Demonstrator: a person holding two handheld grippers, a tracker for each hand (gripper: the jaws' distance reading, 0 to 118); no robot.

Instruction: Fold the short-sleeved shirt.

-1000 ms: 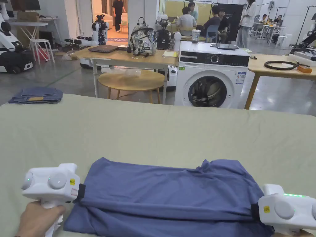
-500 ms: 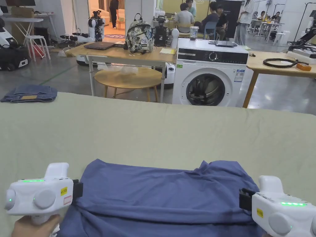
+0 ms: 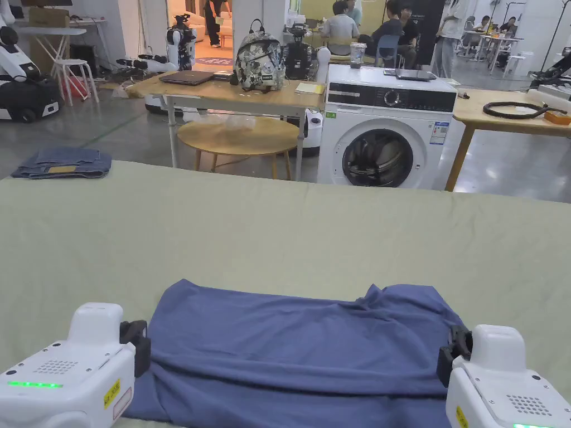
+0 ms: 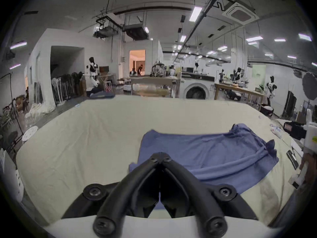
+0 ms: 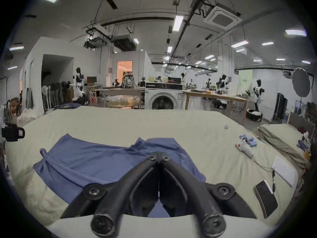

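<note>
Now shirt [image 3: 301, 345] lies between closed, seemingly empty left gripper [image 4: 160, 157] and right gripper [image 5: 159, 156].

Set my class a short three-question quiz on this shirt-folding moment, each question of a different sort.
1. True or false: the left claw and the right claw both have their jaws shut.
2. The blue shirt lies on: A) a wooden table; B) a pale green sheet; C) the floor.
3. Short answer: what is the white appliance standing beyond the sheet's far edge?

Key: 1 true; 2 B; 3 washing machine.
</note>
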